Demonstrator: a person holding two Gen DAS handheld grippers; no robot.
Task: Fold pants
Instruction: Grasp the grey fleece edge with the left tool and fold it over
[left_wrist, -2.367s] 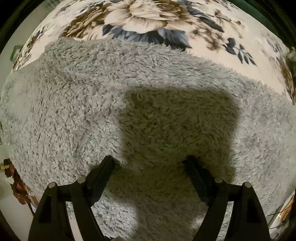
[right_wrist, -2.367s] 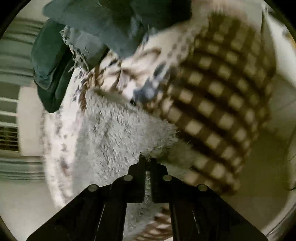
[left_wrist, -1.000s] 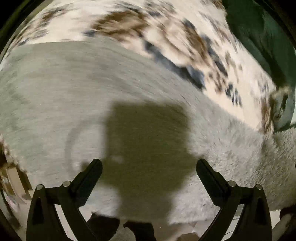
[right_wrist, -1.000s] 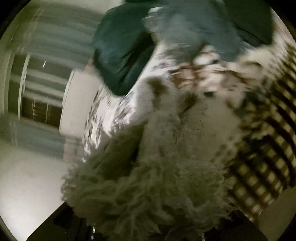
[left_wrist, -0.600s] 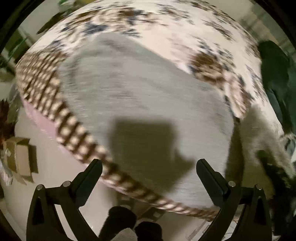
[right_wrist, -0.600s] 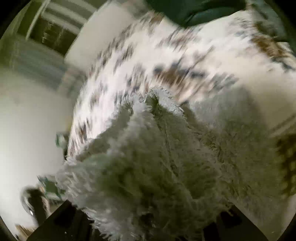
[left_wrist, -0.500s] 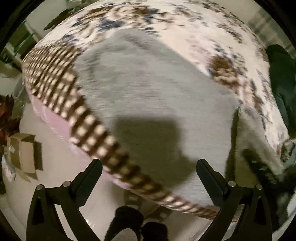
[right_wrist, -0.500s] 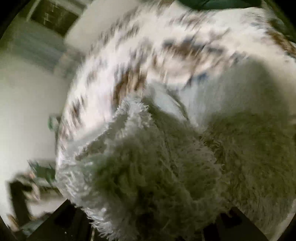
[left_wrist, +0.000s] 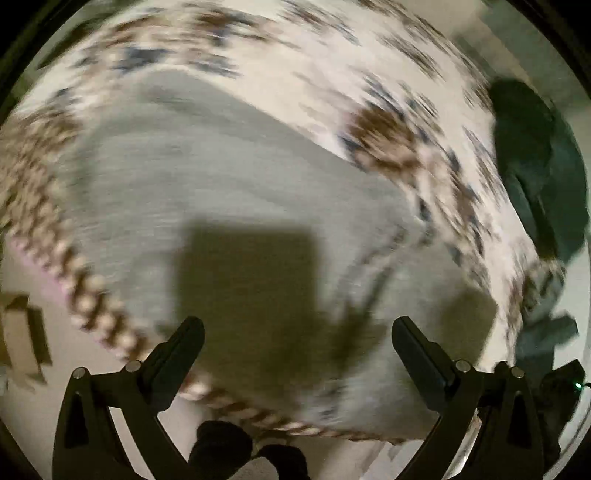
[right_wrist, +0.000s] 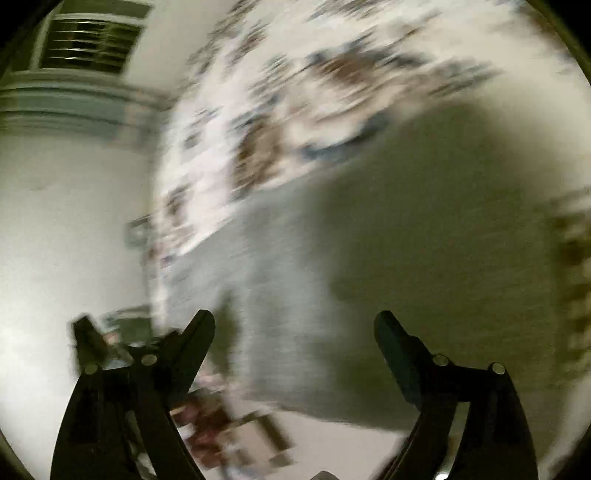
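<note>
The grey fluffy pants (left_wrist: 229, 177) lie flat on the floral bedspread (left_wrist: 332, 66), folded over near the bed's front edge. Both views are blurred by motion. My left gripper (left_wrist: 297, 336) is open and empty, held above the pants, with its shadow on them. My right gripper (right_wrist: 295, 328) is open and empty above the same grey pants (right_wrist: 406, 229), which fill the middle and right of the right wrist view.
A dark green garment (left_wrist: 535, 166) lies at the right on the bed. A brown checked bed border (left_wrist: 92, 295) runs along the front edge. A cardboard box (left_wrist: 22, 332) stands on the floor at left. A window (right_wrist: 88, 37) and wall stand at left.
My right gripper has let go of the pants and opened; the fluffy cloth no longer fills its view. Both grippers have pulled back above the bed. The left stayed open.
</note>
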